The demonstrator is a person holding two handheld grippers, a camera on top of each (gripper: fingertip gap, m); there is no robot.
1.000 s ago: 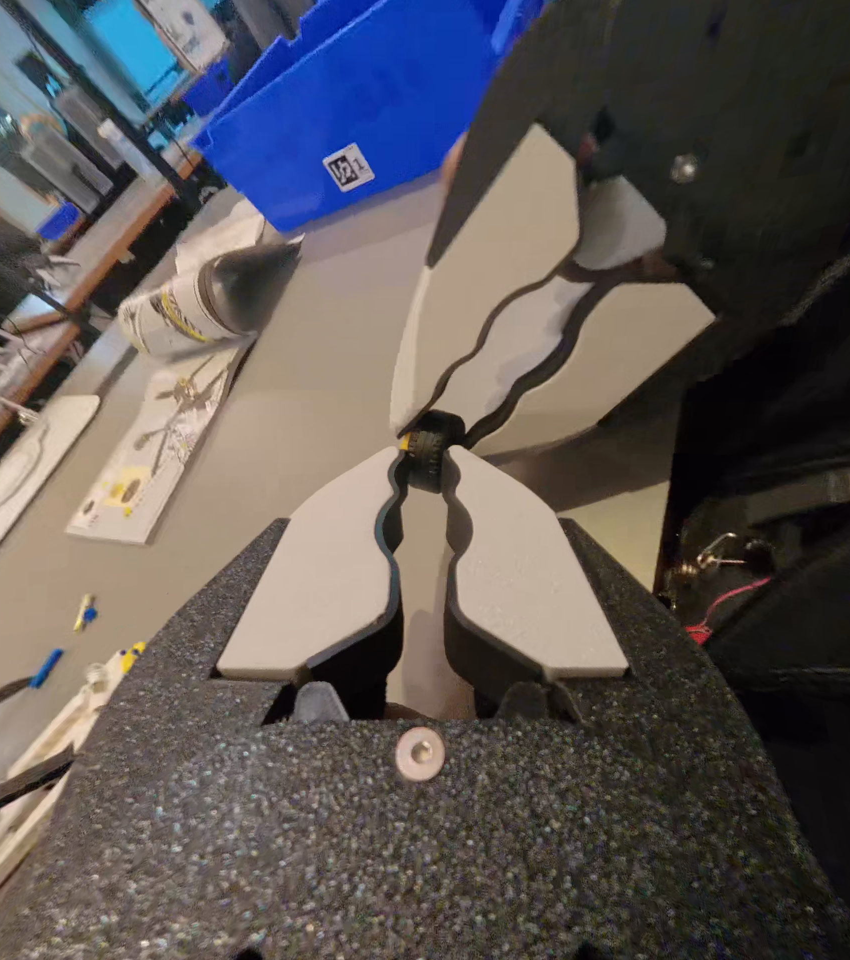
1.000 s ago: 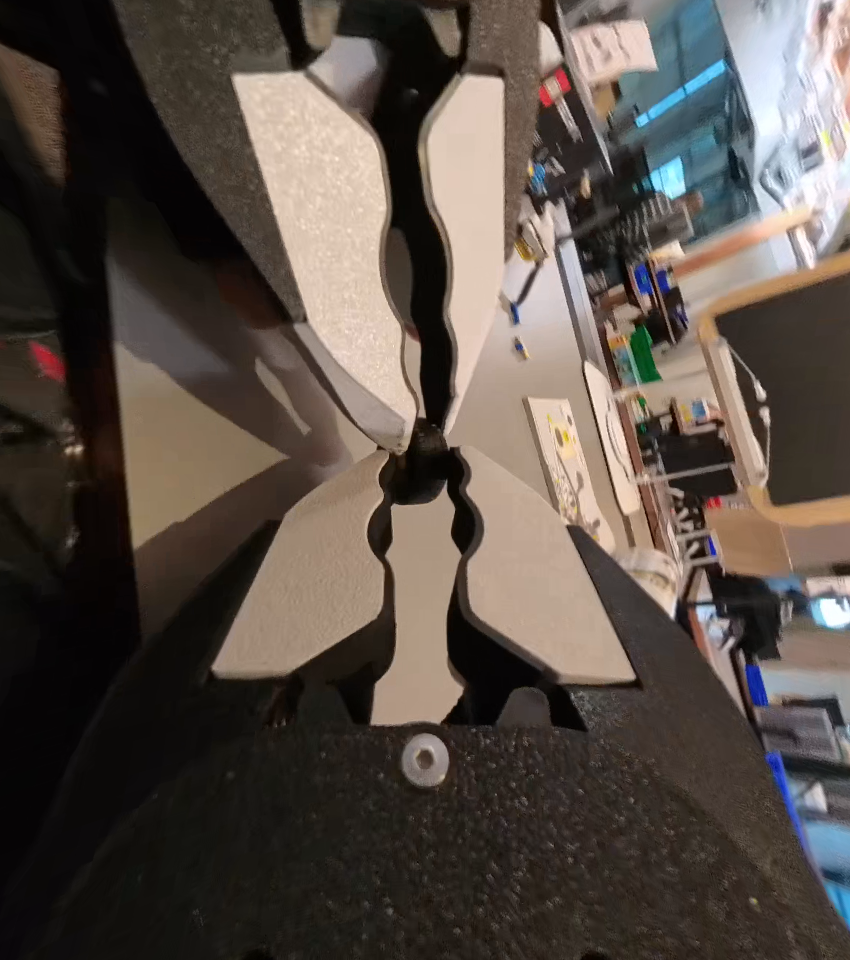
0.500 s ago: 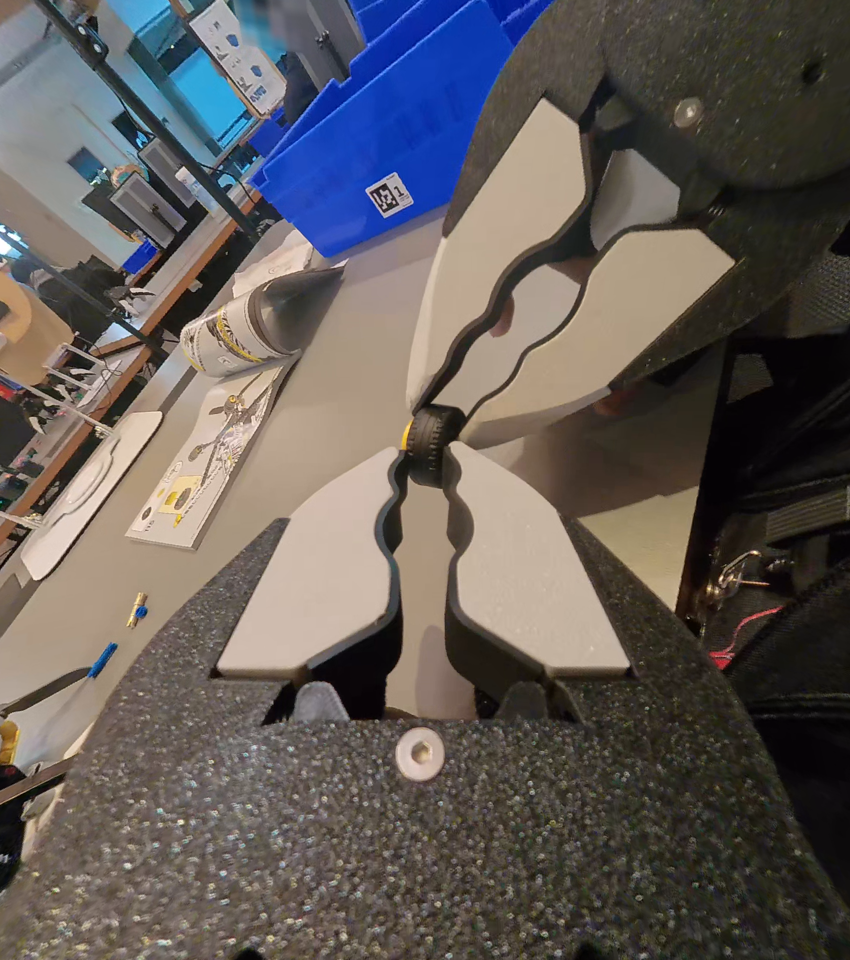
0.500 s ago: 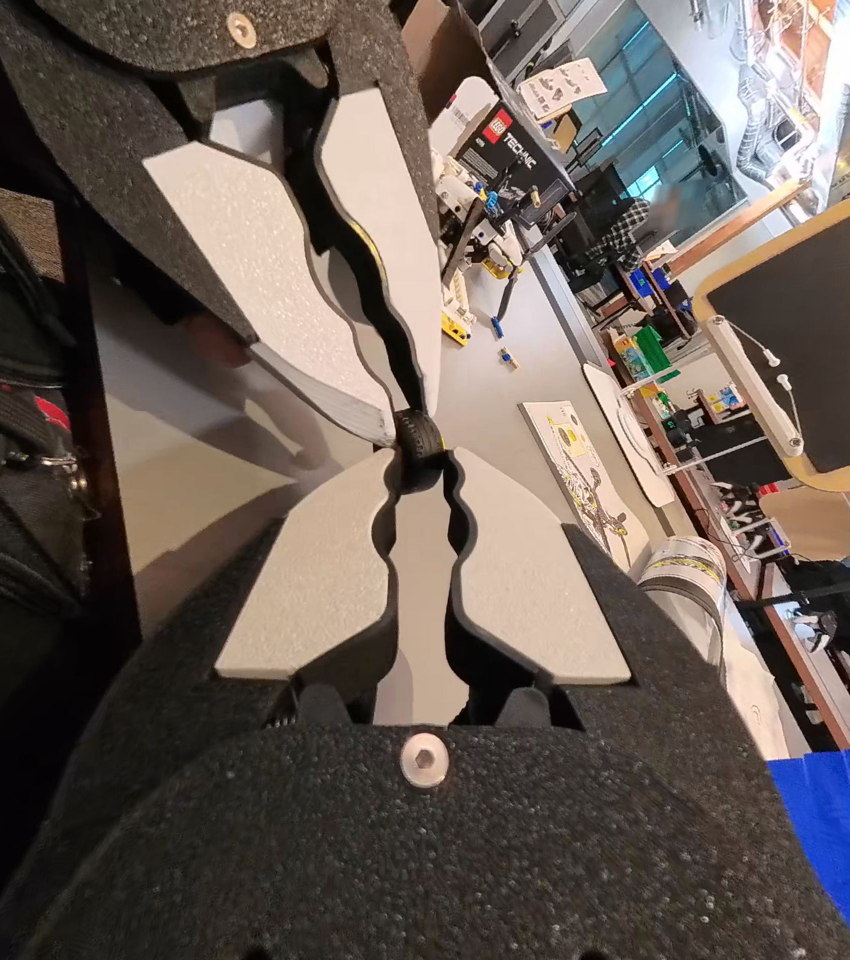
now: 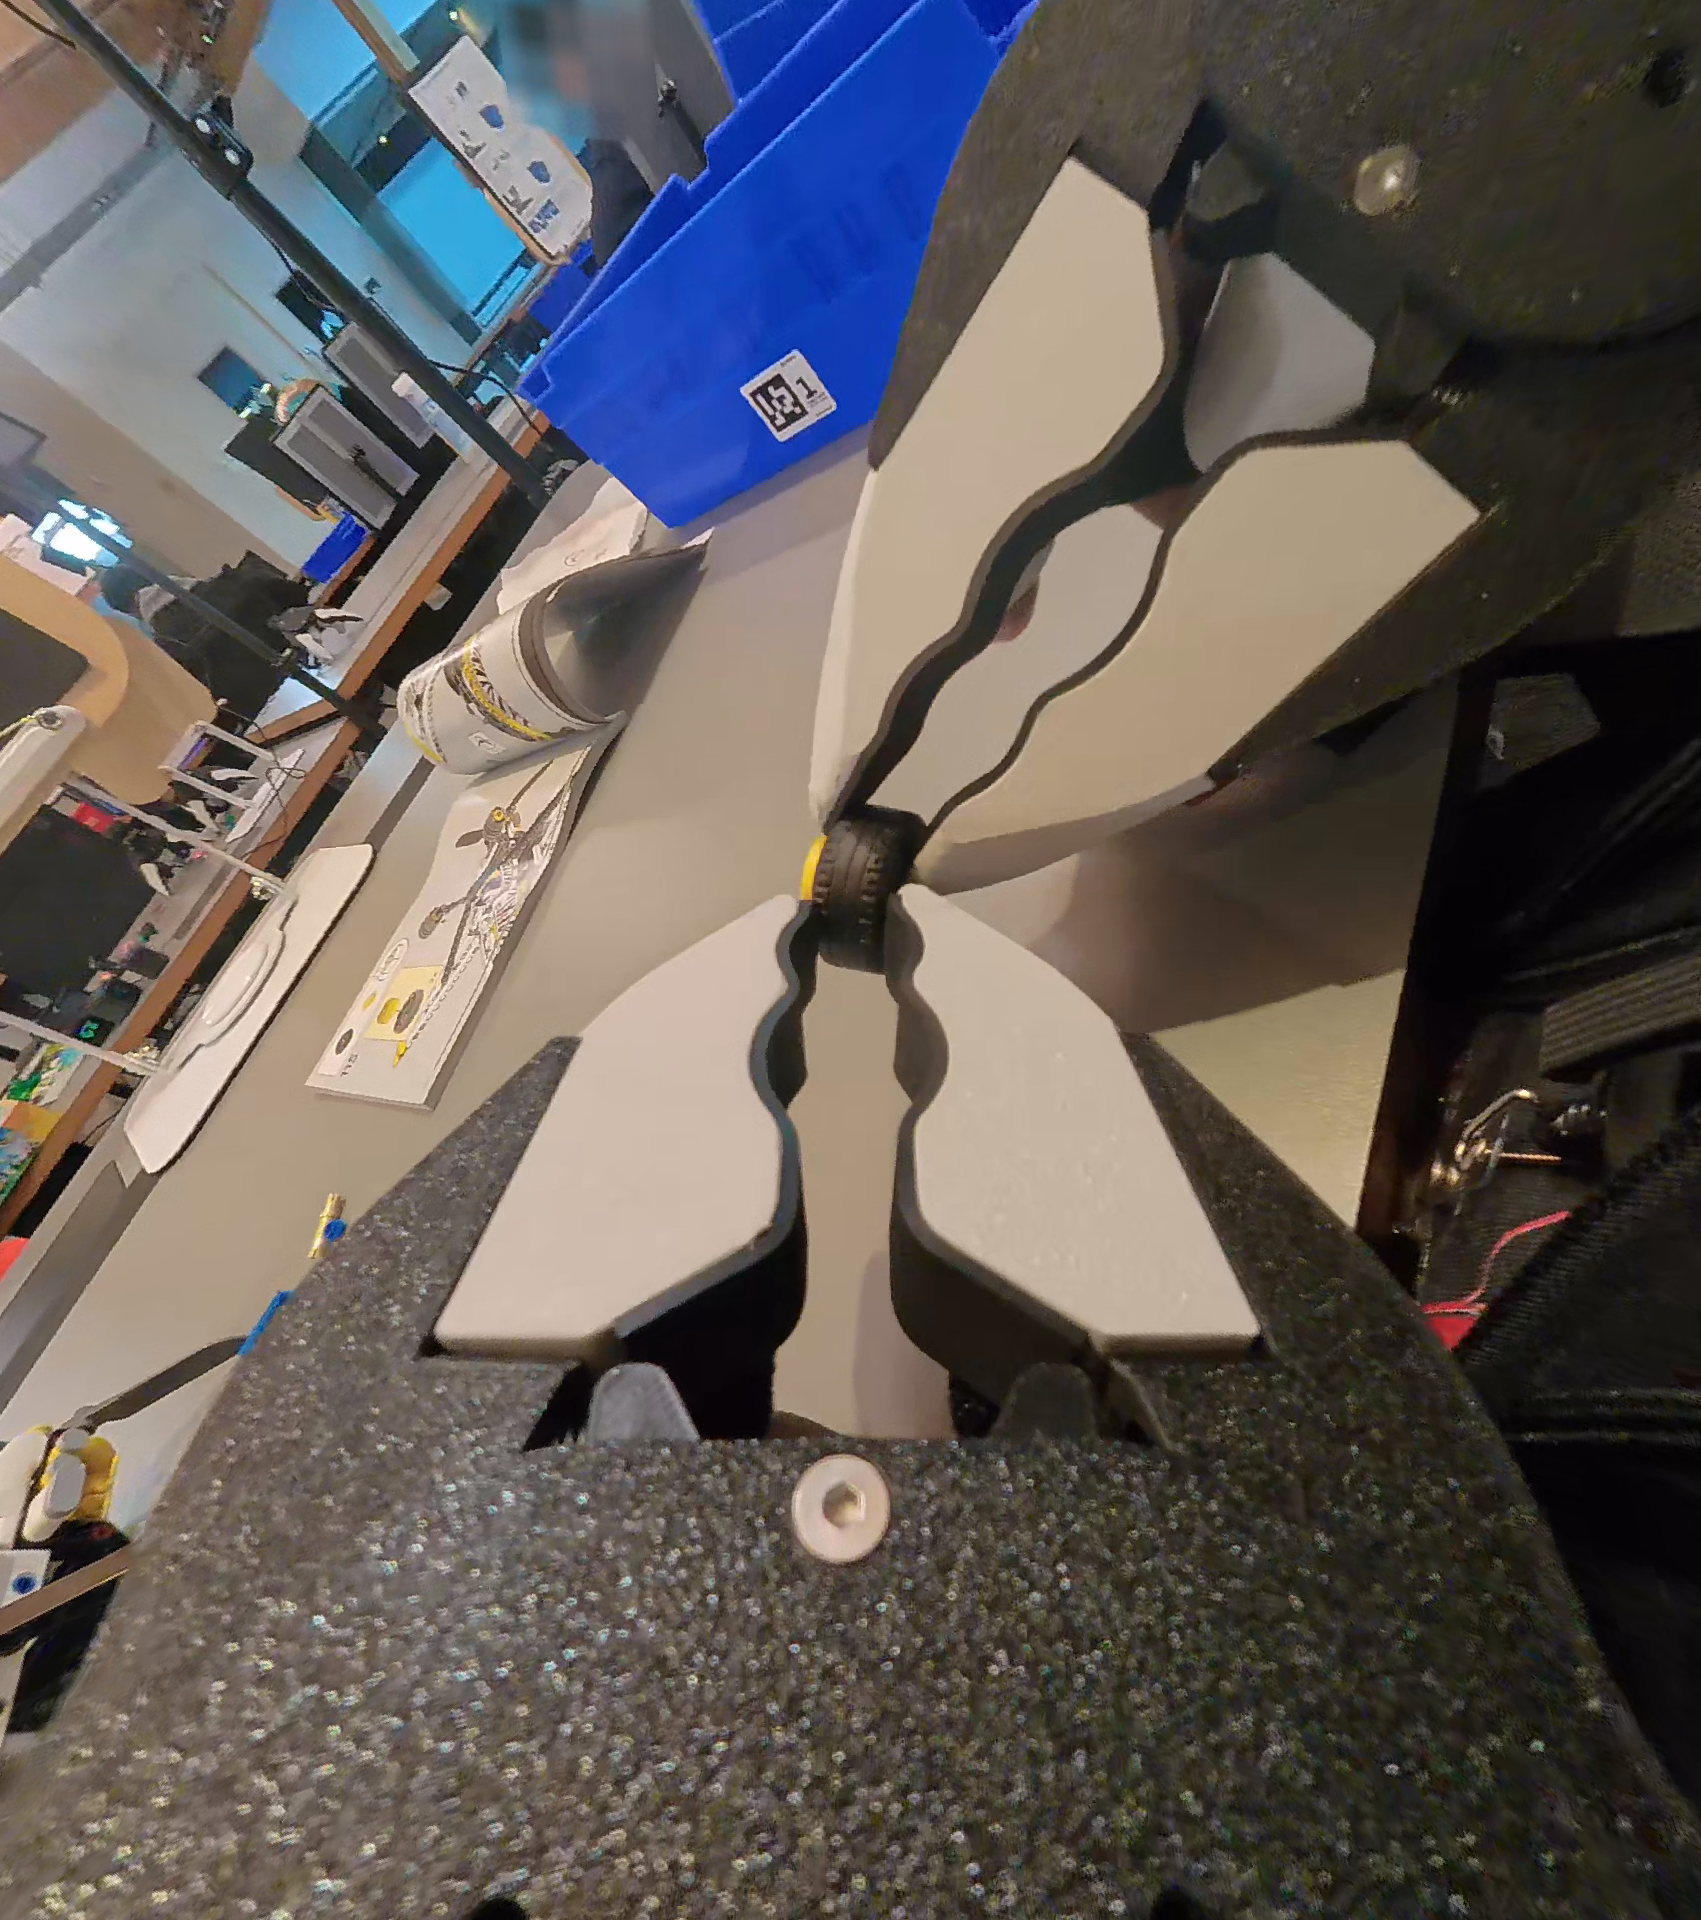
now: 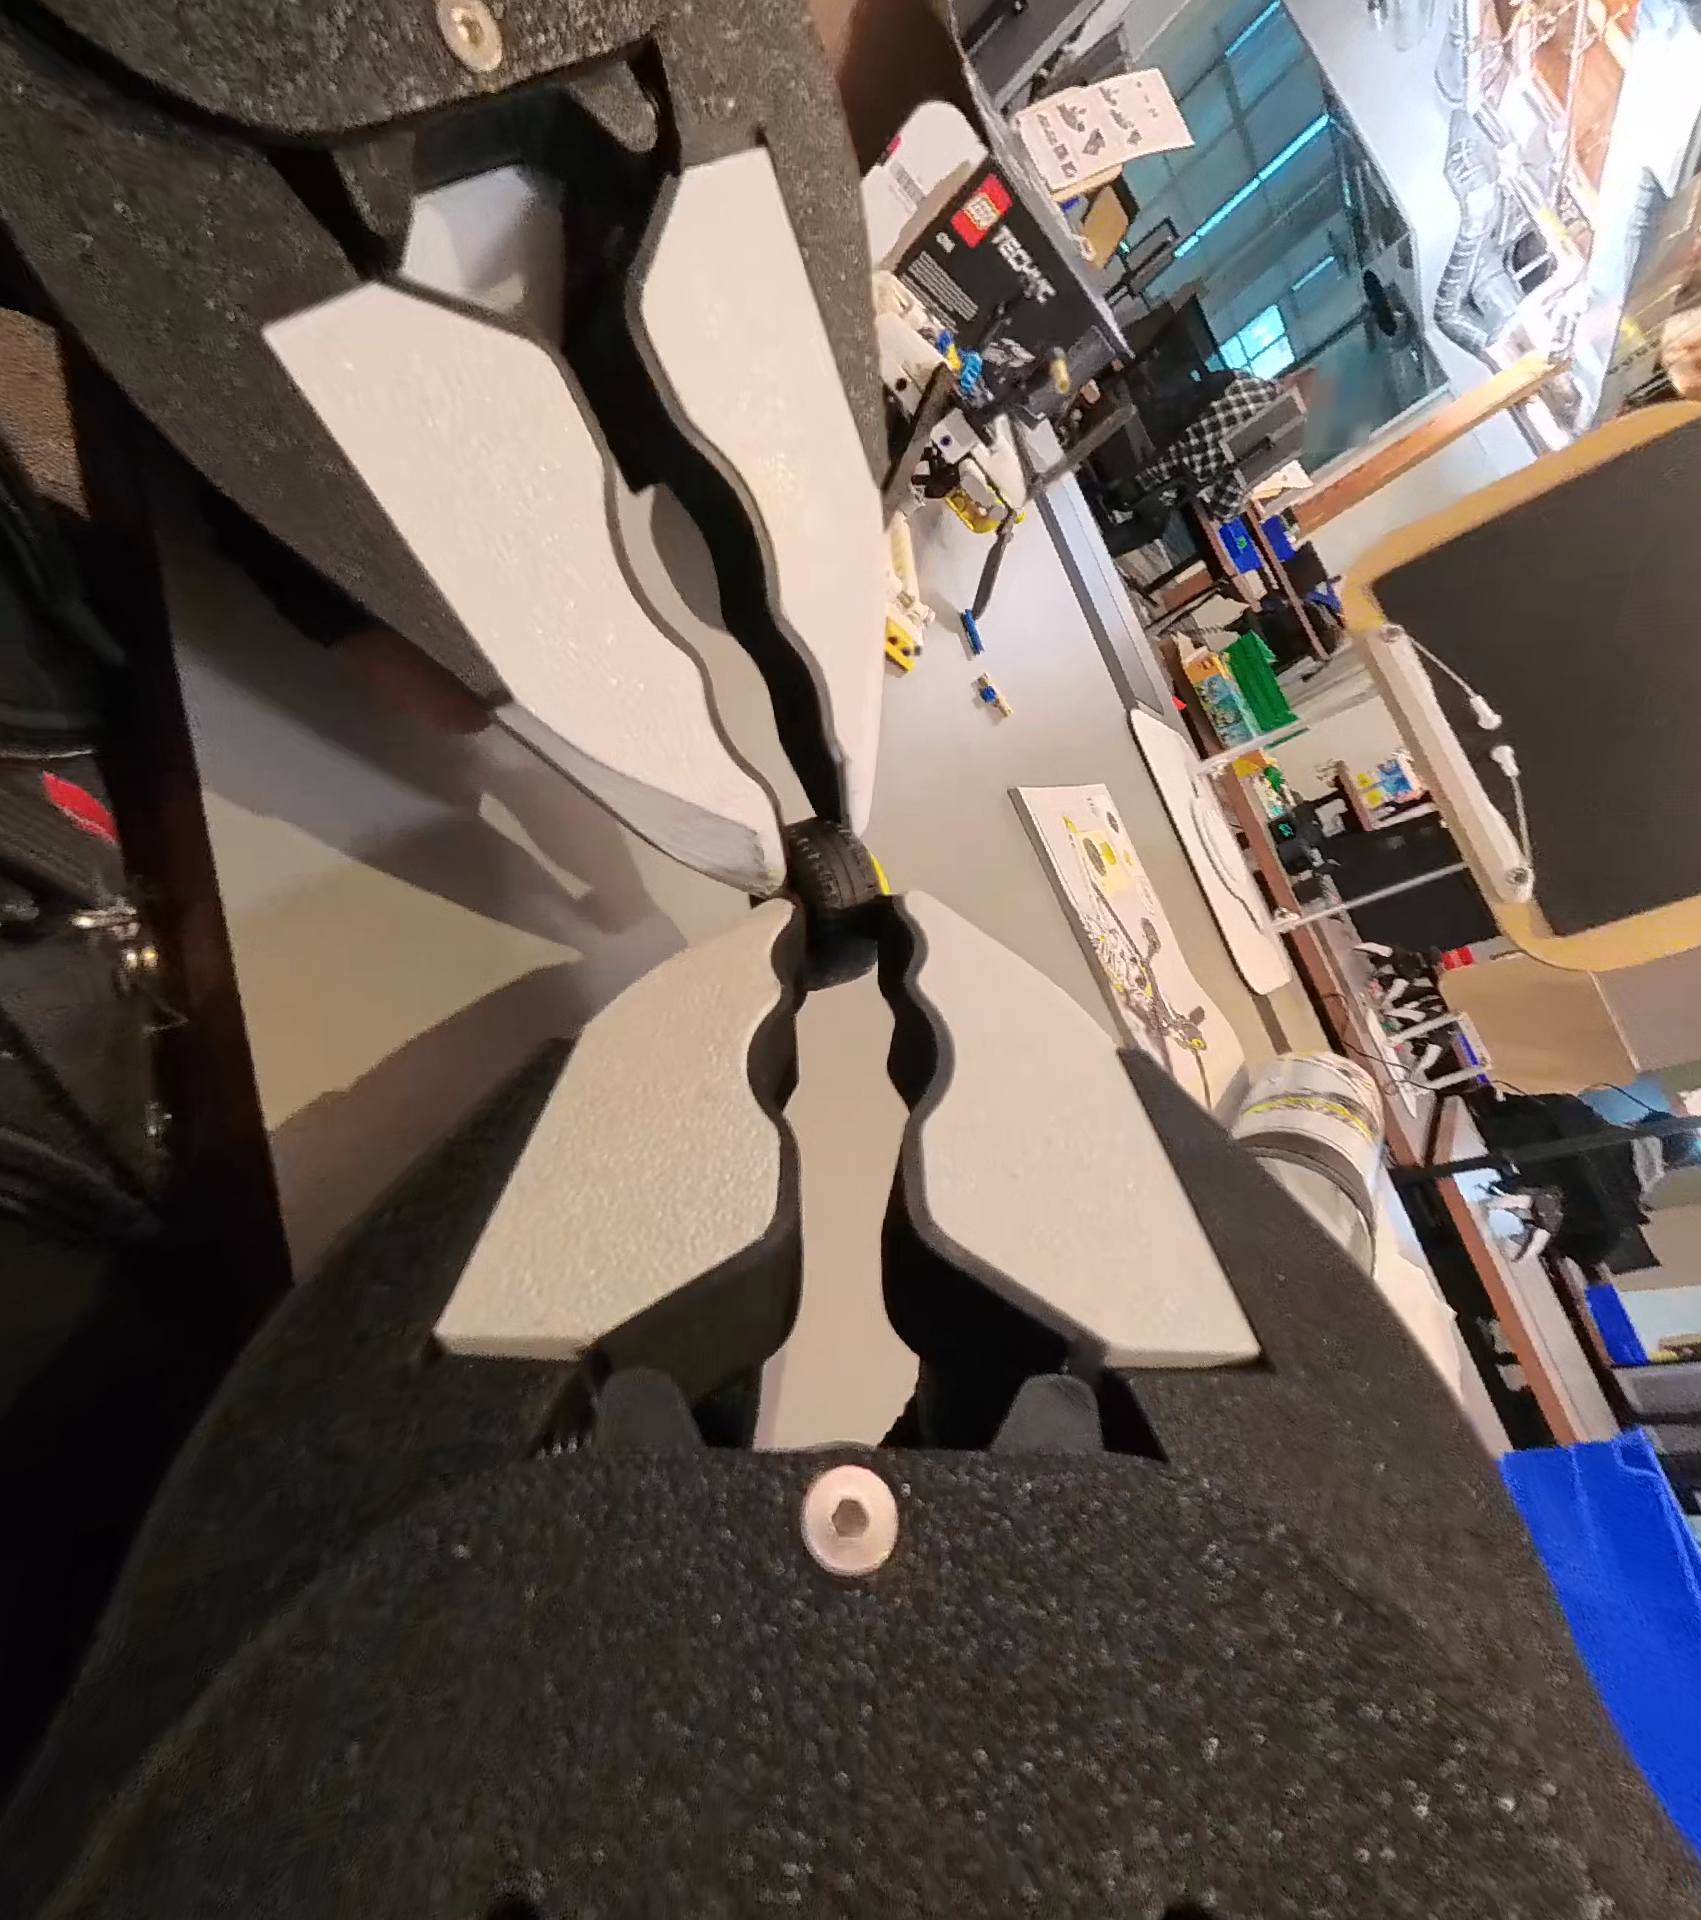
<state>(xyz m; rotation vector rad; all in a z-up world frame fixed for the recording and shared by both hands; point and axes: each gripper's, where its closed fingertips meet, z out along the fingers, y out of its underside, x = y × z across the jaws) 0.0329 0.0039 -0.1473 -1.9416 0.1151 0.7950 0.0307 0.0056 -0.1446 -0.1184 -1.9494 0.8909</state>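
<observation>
A small black toy wheel with a yellow hub (image 5: pixel 851 888) is held in the air above the grey worktop (image 5: pixel 700 748), between two pairs of tongs that meet tip to tip. In the left wrist view its axle runs across the picture, left to right, with the yellow hub on the left; the tyre tread faces the camera. The left tongs (image 5: pixel 848 920) pinch the lower part of the tyre, one tip on each flat side. The right tongs (image 6: pixel 838 940) pinch the same wheel (image 6: pixel 833 883) from the opposite direction; in their own view the yellow hub shows on the right side.

Beyond the wheel, on the worktop, lie an instruction booklet with a drawing (image 5: pixel 456 935), a rolled printed sheet (image 5: pixel 524 675) just behind the booklet, and a white flat tray (image 5: pixel 233 987) beside the worktop's edge. Blue bins (image 5: pixel 752 312) stand at the far end. Small loose bricks, blue and yellow (image 6: pixel 981 665), lie well apart from the tongs, near a partly built white model (image 6: pixel 939 436) and a black toy box (image 6: pixel 1002 270). Dark bags and straps (image 5: pixel 1656 987) stand close beside the worktop.
</observation>
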